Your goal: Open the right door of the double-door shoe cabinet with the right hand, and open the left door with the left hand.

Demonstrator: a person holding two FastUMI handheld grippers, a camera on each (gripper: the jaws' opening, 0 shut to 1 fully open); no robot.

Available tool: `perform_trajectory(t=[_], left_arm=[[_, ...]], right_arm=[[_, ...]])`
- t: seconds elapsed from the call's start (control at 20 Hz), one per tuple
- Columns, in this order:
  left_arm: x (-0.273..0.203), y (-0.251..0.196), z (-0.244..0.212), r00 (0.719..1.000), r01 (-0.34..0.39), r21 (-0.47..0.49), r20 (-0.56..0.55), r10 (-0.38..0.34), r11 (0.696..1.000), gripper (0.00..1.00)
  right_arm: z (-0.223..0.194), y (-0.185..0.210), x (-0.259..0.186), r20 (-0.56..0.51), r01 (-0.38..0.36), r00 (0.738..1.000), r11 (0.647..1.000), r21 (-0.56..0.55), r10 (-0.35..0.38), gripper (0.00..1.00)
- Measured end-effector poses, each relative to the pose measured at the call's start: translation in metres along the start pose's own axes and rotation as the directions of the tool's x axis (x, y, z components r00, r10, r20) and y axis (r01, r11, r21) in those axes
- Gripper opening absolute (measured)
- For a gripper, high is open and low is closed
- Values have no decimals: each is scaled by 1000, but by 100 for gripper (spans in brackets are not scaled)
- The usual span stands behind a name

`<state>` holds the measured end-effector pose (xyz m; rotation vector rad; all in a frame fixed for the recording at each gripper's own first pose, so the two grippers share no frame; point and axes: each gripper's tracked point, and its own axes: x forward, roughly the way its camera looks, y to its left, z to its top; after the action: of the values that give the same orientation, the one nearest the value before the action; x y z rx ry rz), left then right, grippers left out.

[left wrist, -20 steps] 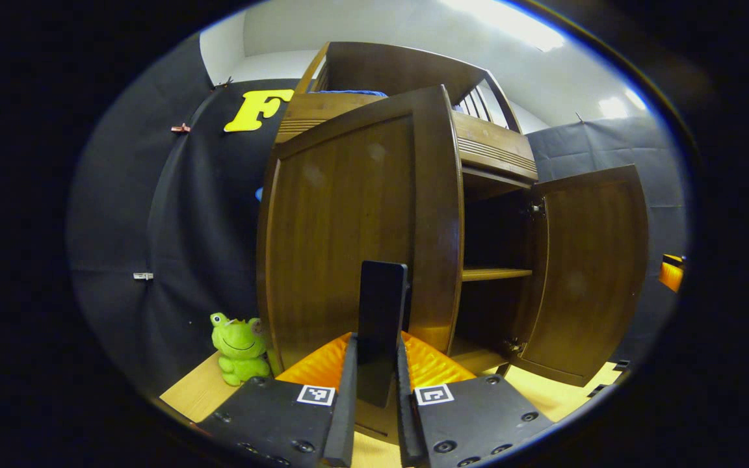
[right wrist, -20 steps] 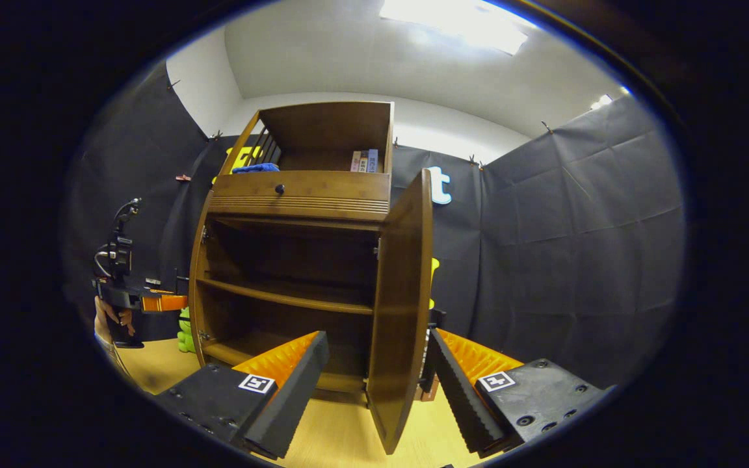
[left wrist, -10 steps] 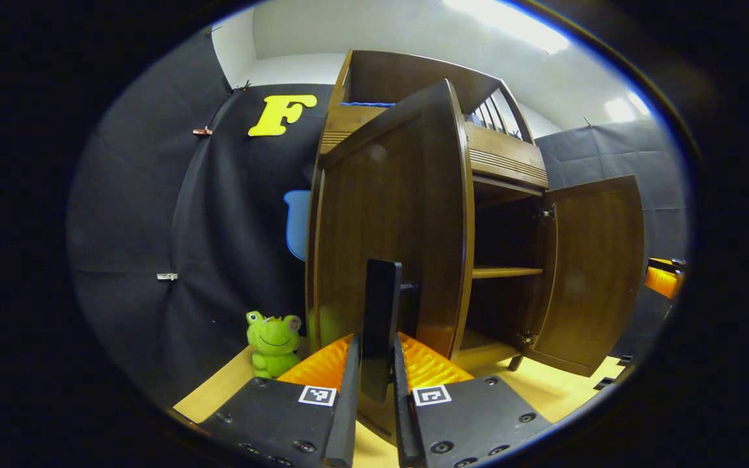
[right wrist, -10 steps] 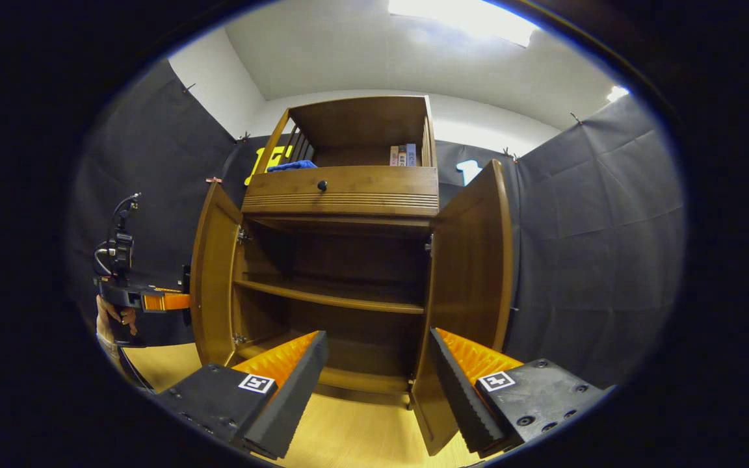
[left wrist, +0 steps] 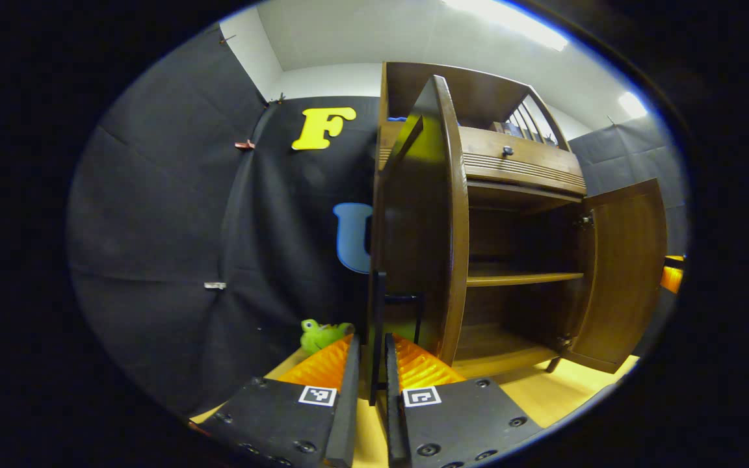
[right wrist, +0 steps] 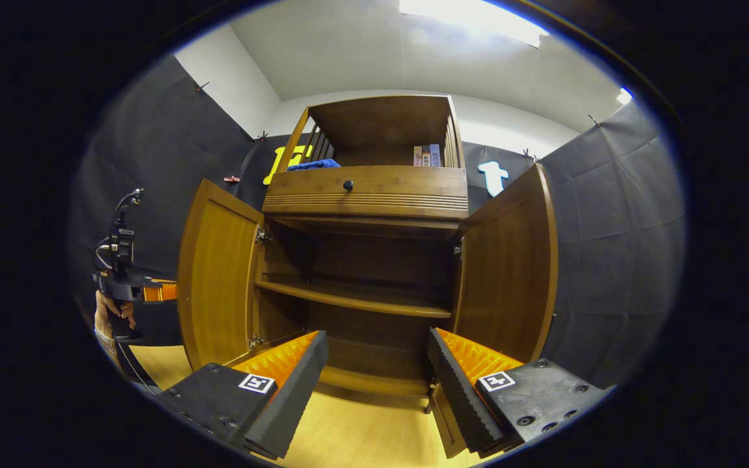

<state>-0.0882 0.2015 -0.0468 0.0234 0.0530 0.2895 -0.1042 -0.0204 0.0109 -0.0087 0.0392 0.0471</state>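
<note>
At the shoe cabinet, both doors stand swung wide: the left door out past its left side, the right door out past its right. Beside the left door, the left gripper is clenched on the door's handle. Before the cabinet, the right gripper gapes, grasping nothing. Opening looks nearly done; next likely calls for releasing that handle.
</note>
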Motion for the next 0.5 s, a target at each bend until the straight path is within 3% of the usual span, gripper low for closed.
perform_trajectory(t=[0.1, 0.15, 0.2, 0.25, 0.4, 0.45, 0.5], left_arm=[[-10, 13, 3, 999, -46, 0, 5, 46, 999, 23], [-17, 17, 7, 998, -57, -6, 7, 57, 998, 29], [-26, 14, 12, 999, -42, -18, 11, 43, 999, 29], [-35, 5, 19, 1000, -8, -31, 20, 9, 999, 23], [-63, -31, 44, 991, 119, -41, 65, -116, 992, 22], [-69, -49, 48, 982, 179, -43, 62, -176, 983, 34], [-74, -67, 48, 969, 245, -51, 54, -242, 968, 36]], right_arm=[[0, 7, 4, 6, -13, 1000, 1000, 9, 13, 98], [1, 9, 7, 6, -17, 1000, 1000, 13, 17, 98], [0, 12, 10, 5, -22, 1000, 1000, 15, 22, 98], [0, 15, 13, 5, -25, 1000, 1000, 16, 25, 98], [-1, 26, 27, 8, -38, 999, 999, 29, 37, 98], [-3, 30, 31, 5, -49, 999, 998, 37, 49, 98], [-6, 36, 34, -1, -65, 998, 997, 45, 65, 98]])
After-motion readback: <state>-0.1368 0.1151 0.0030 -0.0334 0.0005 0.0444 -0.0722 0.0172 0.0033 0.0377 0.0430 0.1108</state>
